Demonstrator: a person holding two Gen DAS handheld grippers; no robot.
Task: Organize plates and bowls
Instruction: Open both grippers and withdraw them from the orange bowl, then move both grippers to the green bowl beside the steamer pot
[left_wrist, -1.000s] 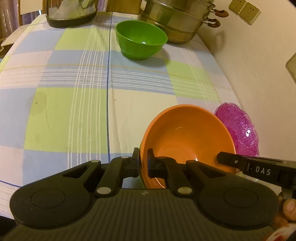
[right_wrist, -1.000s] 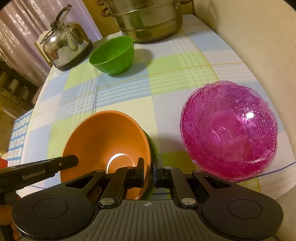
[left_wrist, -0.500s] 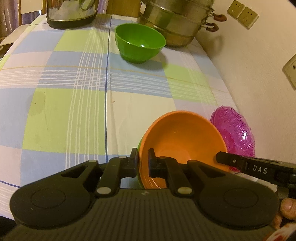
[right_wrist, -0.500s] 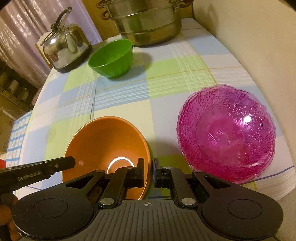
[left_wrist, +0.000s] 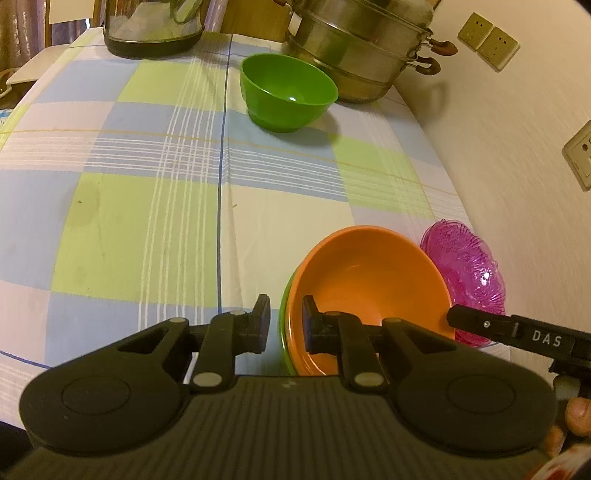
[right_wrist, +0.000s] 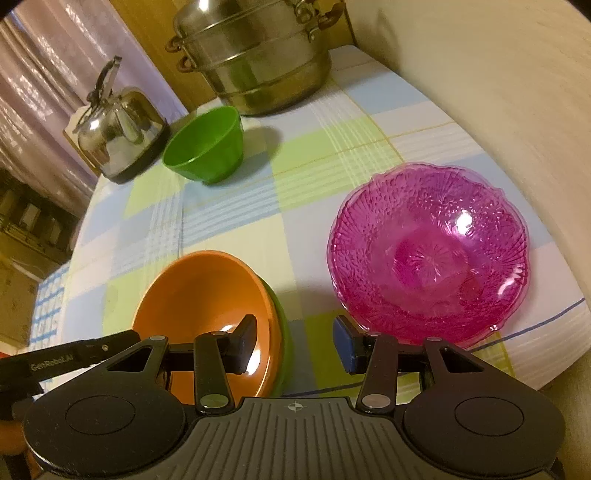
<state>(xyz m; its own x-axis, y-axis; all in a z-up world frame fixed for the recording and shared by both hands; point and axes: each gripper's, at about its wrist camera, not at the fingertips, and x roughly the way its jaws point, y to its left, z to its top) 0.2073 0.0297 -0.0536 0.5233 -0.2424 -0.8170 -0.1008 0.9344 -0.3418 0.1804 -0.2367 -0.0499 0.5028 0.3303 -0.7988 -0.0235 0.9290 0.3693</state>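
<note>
We see only a green rim (left_wrist: 283, 314) under the orange bowl (left_wrist: 365, 280); the kettle (left_wrist: 153, 26) is cropped.

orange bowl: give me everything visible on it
The orange bowl looks like smooth, glossy plastic, plain and empty, upright. It is nested in a green bowl whose rim peeks out beside it, on the checked tablecloth near the pink glass dish. Both the left gripper and right gripper straddle its rim, open.
</note>
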